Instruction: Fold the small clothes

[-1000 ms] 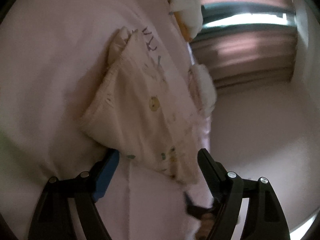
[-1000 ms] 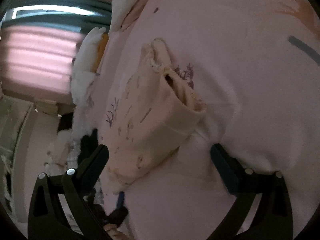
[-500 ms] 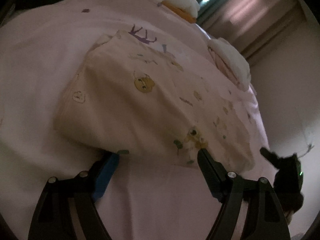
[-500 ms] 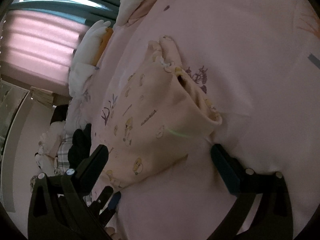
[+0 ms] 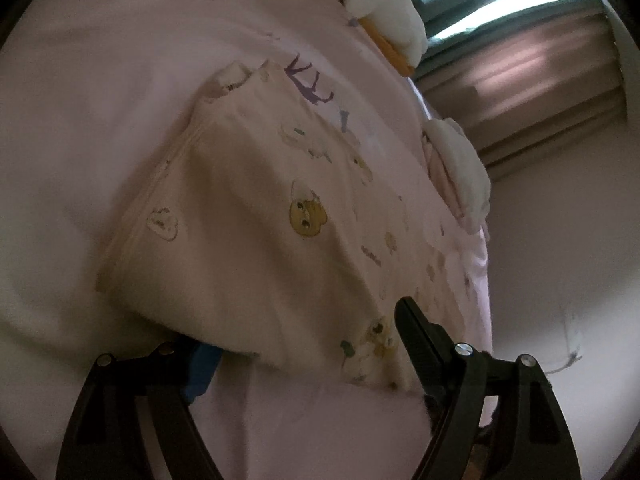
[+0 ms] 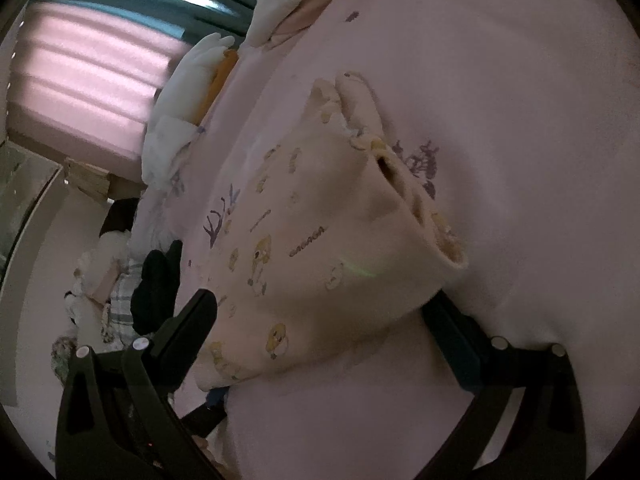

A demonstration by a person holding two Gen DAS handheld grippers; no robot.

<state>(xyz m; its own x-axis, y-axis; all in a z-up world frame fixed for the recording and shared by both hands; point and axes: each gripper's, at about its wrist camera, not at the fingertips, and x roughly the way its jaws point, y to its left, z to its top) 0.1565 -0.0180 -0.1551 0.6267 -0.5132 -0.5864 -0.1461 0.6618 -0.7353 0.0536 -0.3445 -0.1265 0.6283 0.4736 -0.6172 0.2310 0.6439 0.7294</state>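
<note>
- The cream garment [image 5: 256,240], printed with small bears and ducks, lies folded on the pink bedsheet [image 5: 80,100]; everything below is placed relative to this garment.
- In the left wrist view, the left tool [image 5: 308,344] sits at the garment's near edge with its fingers spread wide. The blue-padded finger [image 5: 200,368] is tucked under the near left corner of the cloth, and the black finger [image 5: 416,332] rests against the near right part. Nothing is pinched between them.
- Beyond the garment's far end, purple animal prints [image 5: 310,80] show on the sheet.
- Farther off past the garment and to its right, a white stuffed toy [image 5: 384,4] with an orange part lies at the bed's edge, with pink blinds [image 5: 540,72] behind.
- In the right wrist view, the garment [image 6: 320,240] shows an open hem or cuff [image 6: 420,208] on its right side, facing the bare sheet [image 6: 520,120].
- The right tool [image 6: 320,320] is spread wide at the garment's near edge: its black finger [image 6: 196,320] is just beside the near left corner, and its other finger [image 6: 452,328] lies under the near right corner. It grips nothing.
- Left of the garment, past the bed's edge, dark and checked clothes [image 6: 156,280] lie in a heap.
</note>
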